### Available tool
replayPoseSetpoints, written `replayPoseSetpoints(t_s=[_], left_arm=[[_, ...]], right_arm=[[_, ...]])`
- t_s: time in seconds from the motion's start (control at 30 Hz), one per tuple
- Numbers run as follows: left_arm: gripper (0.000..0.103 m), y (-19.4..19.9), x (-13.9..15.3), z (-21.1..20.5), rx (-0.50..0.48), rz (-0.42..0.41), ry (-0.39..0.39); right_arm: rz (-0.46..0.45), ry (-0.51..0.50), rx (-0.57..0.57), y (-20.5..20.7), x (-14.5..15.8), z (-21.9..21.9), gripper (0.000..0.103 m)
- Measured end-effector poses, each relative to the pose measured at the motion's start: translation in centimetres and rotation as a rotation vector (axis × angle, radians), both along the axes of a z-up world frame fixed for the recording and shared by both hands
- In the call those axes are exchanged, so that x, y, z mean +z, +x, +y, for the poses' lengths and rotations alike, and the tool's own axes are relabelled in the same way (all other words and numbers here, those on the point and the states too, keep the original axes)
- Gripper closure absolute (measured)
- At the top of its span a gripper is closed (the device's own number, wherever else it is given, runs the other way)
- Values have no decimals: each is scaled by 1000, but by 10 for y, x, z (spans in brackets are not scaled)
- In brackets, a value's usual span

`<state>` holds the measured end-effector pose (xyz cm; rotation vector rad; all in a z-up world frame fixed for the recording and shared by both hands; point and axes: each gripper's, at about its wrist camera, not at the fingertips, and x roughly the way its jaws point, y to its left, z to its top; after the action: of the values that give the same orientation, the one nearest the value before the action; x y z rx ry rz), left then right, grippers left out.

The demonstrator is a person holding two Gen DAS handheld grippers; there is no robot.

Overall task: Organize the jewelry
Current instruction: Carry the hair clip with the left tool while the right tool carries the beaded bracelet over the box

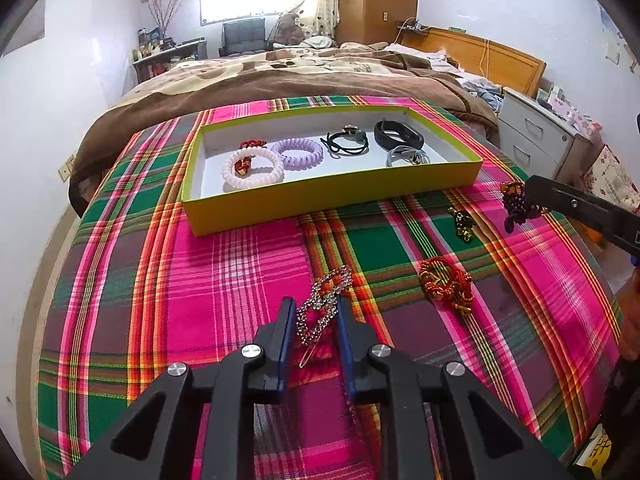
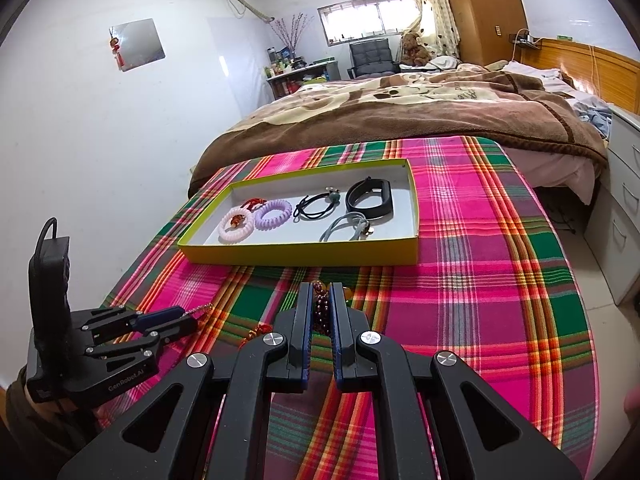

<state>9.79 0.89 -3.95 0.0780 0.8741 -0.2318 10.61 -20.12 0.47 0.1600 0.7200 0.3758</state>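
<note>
A rhinestone hair clip (image 1: pixel 322 308) lies on the plaid cloth between the fingers of my left gripper (image 1: pixel 314 304), whose pads press on its sides. My right gripper (image 2: pixel 320 286) is shut on a dark red bead bracelet (image 2: pixel 321 314), which shows at its tip in the left wrist view too. The yellow-green tray (image 1: pixel 332 200) holds a pink coil tie (image 1: pixel 253 168), a purple coil tie (image 1: pixel 297 153), a black hair tie (image 1: pixel 346 145), a black band (image 1: pixel 398 136) and a grey tie (image 1: pixel 406 156). A red-and-gold braided bracelet (image 1: pixel 446 284) and a small dark charm (image 1: pixel 462 222) lie loose on the cloth.
The plaid-covered table (image 2: pixel 460 280) stands against a bed with a brown blanket (image 2: pixel 400 116). A white drawer cabinet (image 2: pixel 618 216) stands to the right, beyond the table's edge. A white wall runs along the left side.
</note>
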Motion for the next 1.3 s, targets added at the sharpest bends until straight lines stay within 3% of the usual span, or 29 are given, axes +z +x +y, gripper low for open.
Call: replayPoseSetpoints(t_s=[0.6, 0.93, 1.3], left_arm=[[83, 17, 42, 12, 37, -88, -41], [83, 72, 57, 25, 60, -89, -74], [83, 134, 47, 36, 104, -54, -66]], right_arm=[[-33, 8, 10, 15, 19, 11, 95], [-11, 4, 24, 52, 20, 25, 95], [41, -24, 38, 97, 0, 44, 95]])
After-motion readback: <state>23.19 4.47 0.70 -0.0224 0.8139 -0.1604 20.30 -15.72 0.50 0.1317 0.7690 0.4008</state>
